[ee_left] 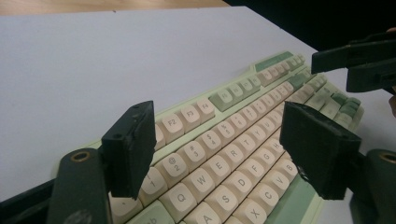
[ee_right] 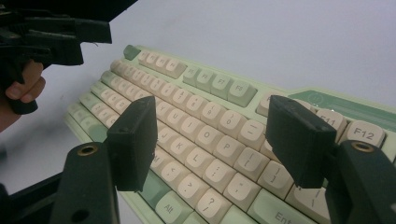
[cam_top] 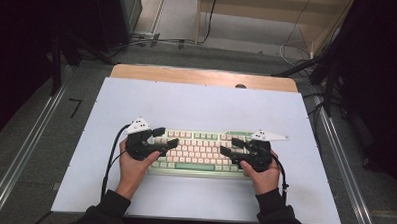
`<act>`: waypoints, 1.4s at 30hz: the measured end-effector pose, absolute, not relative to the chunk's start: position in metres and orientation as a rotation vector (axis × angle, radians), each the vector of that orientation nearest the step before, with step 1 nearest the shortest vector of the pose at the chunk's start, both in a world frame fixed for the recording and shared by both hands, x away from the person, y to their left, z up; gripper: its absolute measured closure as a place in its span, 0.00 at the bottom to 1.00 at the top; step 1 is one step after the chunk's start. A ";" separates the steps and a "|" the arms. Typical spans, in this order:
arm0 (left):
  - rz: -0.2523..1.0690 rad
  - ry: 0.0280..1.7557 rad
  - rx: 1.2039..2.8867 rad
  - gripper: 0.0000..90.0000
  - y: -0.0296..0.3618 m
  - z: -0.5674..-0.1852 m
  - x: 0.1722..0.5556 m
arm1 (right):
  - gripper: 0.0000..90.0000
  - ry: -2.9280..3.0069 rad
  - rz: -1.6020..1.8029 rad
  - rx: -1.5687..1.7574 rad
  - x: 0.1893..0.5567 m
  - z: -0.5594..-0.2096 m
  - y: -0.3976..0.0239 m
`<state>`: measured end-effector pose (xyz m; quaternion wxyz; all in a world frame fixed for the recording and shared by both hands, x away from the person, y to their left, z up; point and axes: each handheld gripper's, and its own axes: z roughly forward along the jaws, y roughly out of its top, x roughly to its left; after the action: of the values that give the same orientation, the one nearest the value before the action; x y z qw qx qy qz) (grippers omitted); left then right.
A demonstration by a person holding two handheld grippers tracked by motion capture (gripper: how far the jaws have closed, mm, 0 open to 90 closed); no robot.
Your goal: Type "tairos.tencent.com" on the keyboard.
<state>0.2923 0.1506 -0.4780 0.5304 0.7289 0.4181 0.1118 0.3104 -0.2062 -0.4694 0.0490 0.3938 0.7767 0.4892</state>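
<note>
A pale green keyboard point(cam_top: 200, 151) with cream and green keys lies on the white table near the person. My left gripper point(cam_top: 164, 138) hovers over the keyboard's left end, jaws wide apart with nothing between them. In the left gripper view the keyboard point(ee_left: 243, 140) stretches away between my two black pads point(ee_left: 130, 148), which touch no key. My right gripper point(cam_top: 230, 147) hovers over the keyboard's right end, also open. In the right gripper view its pads point(ee_right: 133, 140) stand apart above the letter keys of the keyboard point(ee_right: 201, 135).
The white table top point(cam_top: 202, 104) has free room behind and beside the keyboard. A wooden strip point(cam_top: 202, 76) runs along its far edge. Metal rails point(cam_top: 30, 146) flank the table, and cables lie on the floor beyond.
</note>
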 end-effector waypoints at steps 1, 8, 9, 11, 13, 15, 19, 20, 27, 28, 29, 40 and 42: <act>0.263 0.989 1.753 0.36 0.149 -0.479 0.292 | 0.36 2.366 1.494 1.202 0.310 -0.469 -0.206; 0.204 0.887 1.837 0.96 0.139 -0.486 0.293 | 0.36 2.369 1.489 1.208 0.311 -0.470 -0.205; 0.210 0.886 1.849 1.00 0.137 -0.488 0.293 | 0.36 2.369 1.490 1.205 0.311 -0.470 -0.205; 0.220 0.906 1.875 1.00 0.134 -0.490 0.295 | 0.36 2.366 1.494 1.202 0.311 -0.470 -0.205; 0.231 0.924 1.885 1.00 0.133 -0.492 0.297 | 0.36 2.368 1.495 1.202 0.311 -0.470 -0.205; 0.225 0.927 1.887 1.00 0.132 -0.494 0.298 | 0.36 2.377 1.484 1.199 0.310 -0.471 -0.204; 0.226 0.937 1.914 1.00 0.129 -0.497 0.301 | 0.36 2.374 1.488 1.194 0.310 -0.470 -0.203; 0.228 0.940 1.921 1.00 0.129 -0.498 0.302 | 0.36 2.374 1.486 1.192 0.311 -0.471 -0.204; 0.242 0.936 1.947 1.00 0.126 -0.498 0.302 | 0.36 2.372 1.485 1.195 0.311 -0.471 -0.203; 0.243 0.940 1.948 1.00 0.126 -0.498 0.302 | 0.36 2.375 1.480 1.197 0.311 -0.471 -0.203; 0.237 0.939 1.949 1.00 0.126 -0.498 0.302 | 0.36 2.377 1.479 1.197 0.311 -0.471 -0.203; 0.156 0.883 1.794 0.78 0.140 -0.477 0.294 | 0.36 2.369 1.488 1.193 0.310 -0.470 -0.204; 0.155 0.876 1.757 0.67 0.149 -0.471 0.289 | 0.36 2.372 1.482 1.196 0.311 -0.470 -0.204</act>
<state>0.2889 0.1486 -0.4709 0.5530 0.7434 0.3706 0.0657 0.3108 -0.2044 -0.4701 0.0498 0.3926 0.7788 0.4867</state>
